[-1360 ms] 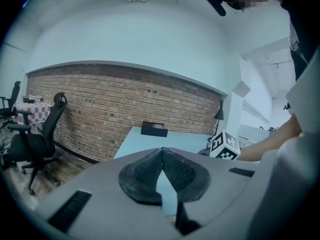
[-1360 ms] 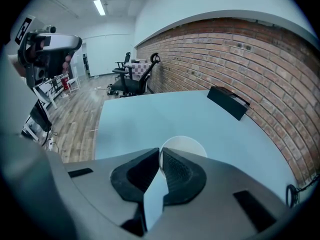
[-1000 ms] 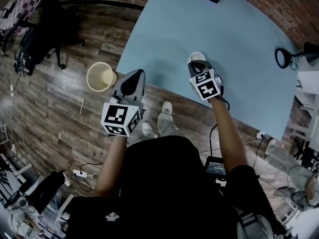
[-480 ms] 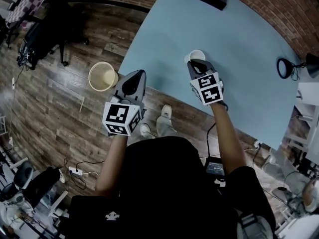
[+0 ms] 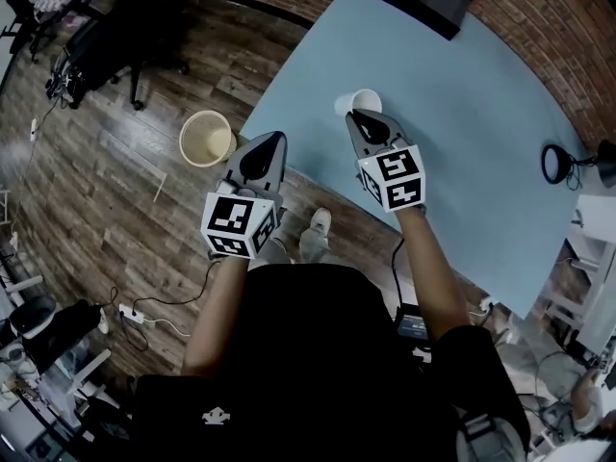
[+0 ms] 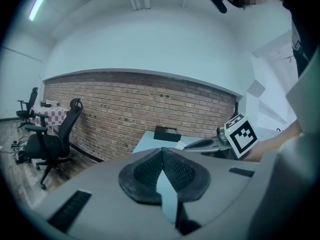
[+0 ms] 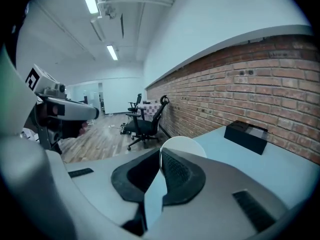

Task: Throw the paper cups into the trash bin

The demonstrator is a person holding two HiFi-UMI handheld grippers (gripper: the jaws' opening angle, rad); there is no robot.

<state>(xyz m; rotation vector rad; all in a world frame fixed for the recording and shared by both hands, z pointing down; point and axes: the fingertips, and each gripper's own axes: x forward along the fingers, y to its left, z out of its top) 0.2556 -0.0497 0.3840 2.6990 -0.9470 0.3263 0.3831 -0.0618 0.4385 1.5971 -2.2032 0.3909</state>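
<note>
Paper cup [image 5: 365, 100] | rim pinched in my right claw [image 5: 356, 115]; left claw [image 5: 273, 140] closed, empty | risk: thin wall slips, dropping short of trash bin [image 5: 207, 139]

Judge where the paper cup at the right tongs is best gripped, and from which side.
Probably the rim wall, approached from the person's side. The paper cup is thin-walled and open-mouthed, so one jaw can go inside and one outside. The right tongs pinch it that way now, nearly shut on the wall.
</note>
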